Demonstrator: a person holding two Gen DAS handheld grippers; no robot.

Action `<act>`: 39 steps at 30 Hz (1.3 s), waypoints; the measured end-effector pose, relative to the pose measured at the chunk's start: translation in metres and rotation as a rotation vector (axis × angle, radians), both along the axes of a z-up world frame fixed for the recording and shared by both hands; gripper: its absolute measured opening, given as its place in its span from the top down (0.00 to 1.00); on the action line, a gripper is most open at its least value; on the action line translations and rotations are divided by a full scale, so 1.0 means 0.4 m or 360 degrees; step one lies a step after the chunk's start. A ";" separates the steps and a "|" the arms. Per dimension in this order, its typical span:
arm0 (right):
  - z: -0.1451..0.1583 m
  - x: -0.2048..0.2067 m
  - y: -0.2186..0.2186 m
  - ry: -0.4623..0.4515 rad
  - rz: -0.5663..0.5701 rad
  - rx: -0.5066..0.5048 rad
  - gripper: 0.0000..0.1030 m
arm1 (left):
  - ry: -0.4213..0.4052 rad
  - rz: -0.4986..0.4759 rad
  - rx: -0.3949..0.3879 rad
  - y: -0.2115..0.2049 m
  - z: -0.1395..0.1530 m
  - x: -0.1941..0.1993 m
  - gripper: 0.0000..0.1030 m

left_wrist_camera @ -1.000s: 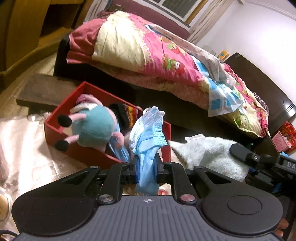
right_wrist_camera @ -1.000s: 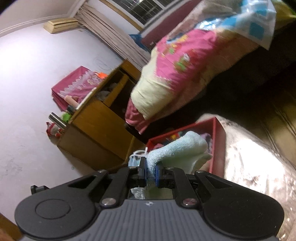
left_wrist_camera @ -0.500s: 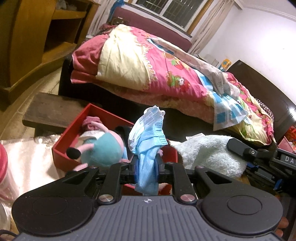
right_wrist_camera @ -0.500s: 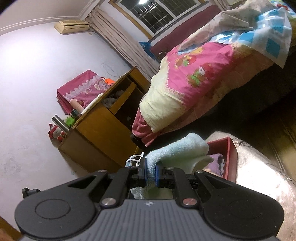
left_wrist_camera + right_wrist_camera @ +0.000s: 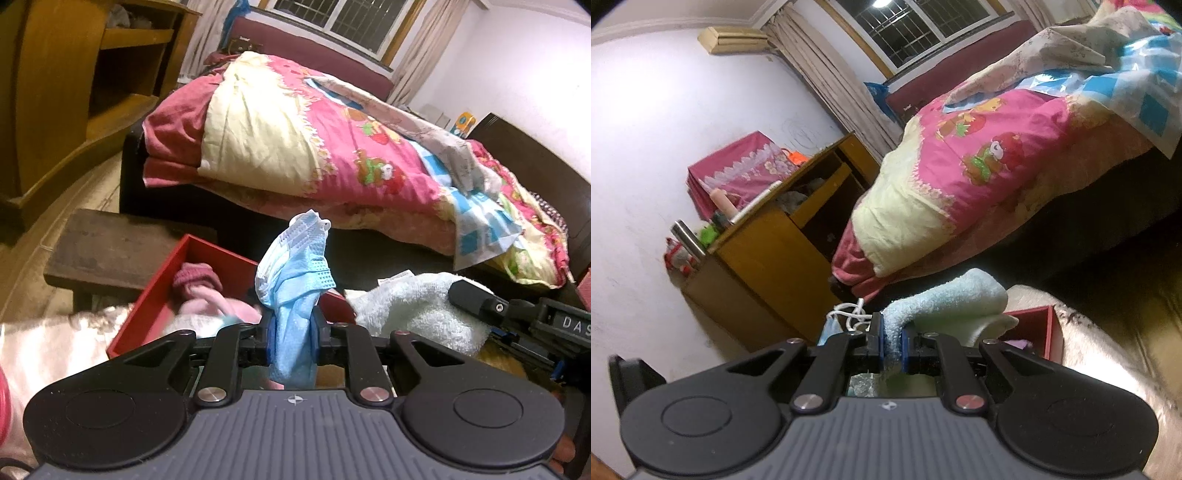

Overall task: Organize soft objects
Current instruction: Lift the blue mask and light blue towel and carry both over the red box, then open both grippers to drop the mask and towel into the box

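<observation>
Red-walled box (image 5: 155, 295) below and left of left claw (image 5: 293, 334), open top, near wall low; pale shiny cloth (image 5: 55, 339) of worktop spreading to its left, dark wooden bench (image 5: 110, 243) just behind. Free air above box; bed (image 5: 332, 155) with pink and yellow quilt close beyond, wooden cabinet (image 5: 55, 92) at far left. Inside box, pink plush toy (image 5: 207, 295), partly blurred. Left claw clamped on crumpled blue face mask (image 5: 295, 280), jaws having just eased slightly apart with mask between them; mask standing upright, long axis vertical, white pleated end on top. Right claw (image 5: 893, 341) pressed together on pale blue towel (image 5: 945, 302); towel reaching forward and right from pads, folded end over red box corner (image 5: 1049, 328). White mask loops (image 5: 849, 314) just left of right claw.
</observation>
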State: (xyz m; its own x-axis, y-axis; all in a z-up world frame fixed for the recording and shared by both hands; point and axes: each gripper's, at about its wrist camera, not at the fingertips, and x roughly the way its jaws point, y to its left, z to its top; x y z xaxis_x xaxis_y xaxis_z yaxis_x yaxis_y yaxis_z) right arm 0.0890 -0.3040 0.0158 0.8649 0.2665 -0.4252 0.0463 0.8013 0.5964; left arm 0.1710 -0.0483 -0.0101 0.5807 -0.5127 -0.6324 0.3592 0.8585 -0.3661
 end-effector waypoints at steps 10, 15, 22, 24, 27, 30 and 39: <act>-0.076 0.110 0.011 0.0147 0.0011 -0.0128 1.00 | 0.0037 0.0020 0.0143 -0.029 -0.057 0.112 0.80; -0.122 0.144 0.011 0.0279 0.0019 -0.0139 1.00 | 0.0071 0.0027 0.0174 -0.035 -0.076 0.139 0.68; -0.154 0.154 0.013 0.0381 -0.0003 -0.0188 0.95 | 0.0065 0.0049 0.0249 -0.040 -0.077 0.140 0.43; -0.159 0.156 0.013 0.0412 -0.0015 -0.0203 0.95 | 0.0085 0.0069 0.0250 -0.035 -0.080 0.145 0.42; -0.168 0.160 0.008 0.0442 -0.0031 -0.0208 0.95 | 0.0102 0.0088 0.0256 -0.032 -0.084 0.154 0.42; -0.171 0.160 0.002 0.0459 -0.0064 -0.0236 0.95 | 0.0118 0.0137 0.0238 -0.018 -0.086 0.157 0.42; -0.153 0.138 -0.010 0.0490 -0.0113 -0.0258 0.95 | 0.0111 0.0191 0.0230 0.014 -0.053 0.121 0.41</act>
State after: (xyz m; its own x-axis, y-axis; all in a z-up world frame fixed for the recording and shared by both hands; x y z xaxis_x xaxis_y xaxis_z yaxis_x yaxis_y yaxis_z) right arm 0.1441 -0.3080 -0.0455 0.7036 0.1180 -0.7008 0.2633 0.8727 0.4113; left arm 0.2192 -0.0425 -0.0314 0.5846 -0.3432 -0.7352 0.2293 0.9391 -0.2560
